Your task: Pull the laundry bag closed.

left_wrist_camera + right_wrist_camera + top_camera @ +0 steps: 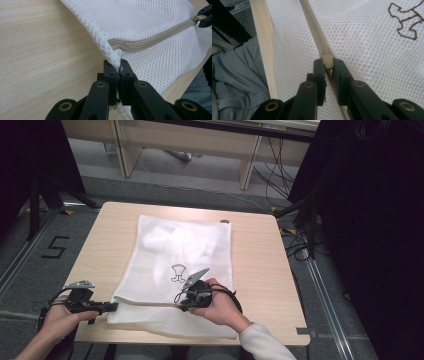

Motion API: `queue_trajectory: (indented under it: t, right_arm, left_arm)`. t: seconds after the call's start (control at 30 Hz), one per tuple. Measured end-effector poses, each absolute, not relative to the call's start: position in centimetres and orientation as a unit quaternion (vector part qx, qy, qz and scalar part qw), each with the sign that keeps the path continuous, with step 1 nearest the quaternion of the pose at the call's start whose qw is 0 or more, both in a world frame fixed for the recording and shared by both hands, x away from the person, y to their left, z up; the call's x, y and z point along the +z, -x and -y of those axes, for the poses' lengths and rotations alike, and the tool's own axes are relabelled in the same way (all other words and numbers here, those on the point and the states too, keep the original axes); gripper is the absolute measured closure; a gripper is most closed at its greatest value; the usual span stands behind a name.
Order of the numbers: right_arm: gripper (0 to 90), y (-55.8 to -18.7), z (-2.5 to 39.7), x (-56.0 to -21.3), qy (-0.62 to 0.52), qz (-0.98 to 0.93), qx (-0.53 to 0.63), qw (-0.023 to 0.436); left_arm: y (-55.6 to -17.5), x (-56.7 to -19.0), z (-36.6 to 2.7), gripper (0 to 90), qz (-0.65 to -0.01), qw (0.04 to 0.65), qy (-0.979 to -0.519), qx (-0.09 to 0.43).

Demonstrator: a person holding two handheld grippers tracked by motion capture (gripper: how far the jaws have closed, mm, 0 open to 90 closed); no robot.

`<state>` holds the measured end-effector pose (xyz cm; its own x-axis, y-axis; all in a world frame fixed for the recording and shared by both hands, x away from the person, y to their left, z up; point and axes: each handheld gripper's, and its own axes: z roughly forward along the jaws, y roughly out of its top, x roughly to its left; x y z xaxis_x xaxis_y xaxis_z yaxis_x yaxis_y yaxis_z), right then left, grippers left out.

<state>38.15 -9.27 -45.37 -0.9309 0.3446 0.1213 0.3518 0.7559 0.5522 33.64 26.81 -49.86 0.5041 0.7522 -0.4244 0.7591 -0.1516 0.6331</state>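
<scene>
A white mesh bag (175, 265) lies flat on the wooden surface (260, 270), with its zipper (150, 41) running along the edge that is near the person. The left tongs (117, 65) are closed on the corner of the bag, just at the end of the zipper, and the mesh is bunched between the jaws. In the high view the left tongs (111, 306) sit at the left near corner of the bag, and the right tongs (181, 303) sit further along the same edge. The right tongs (327, 64) are closed on the small beige zipper pull (327, 60), which stands between the two jaws. The zipper looks shut between the corner and the pull; whether it is open beyond the pull, I cannot tell. I judge that the step in hand is moving the zipper: one hand anchors the corner so the fabric stays tight, and the other hand has the pull. The next move, I think, calls for a straight draw of the pull along the line of the teeth, while the left tongs keep a firm counter-hold. The mesh is soft and can fold in front of the slider, so the fabric should be kept stretched. The pull is small and smooth, so it may slip out if the draw goes sideways.
</scene>
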Motion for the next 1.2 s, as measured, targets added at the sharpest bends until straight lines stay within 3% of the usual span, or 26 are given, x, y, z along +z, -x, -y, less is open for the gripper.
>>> queue_trajectory:
  t: [1.2]
  right_arm:
    - [82.3,-38.1,11.0,-45.2,0.196,0.934,-0.299,0.003]
  left_arm:
    - [-33.6,-49.9,-26.8,86.0,-0.5,0.418,-0.759,-0.002]
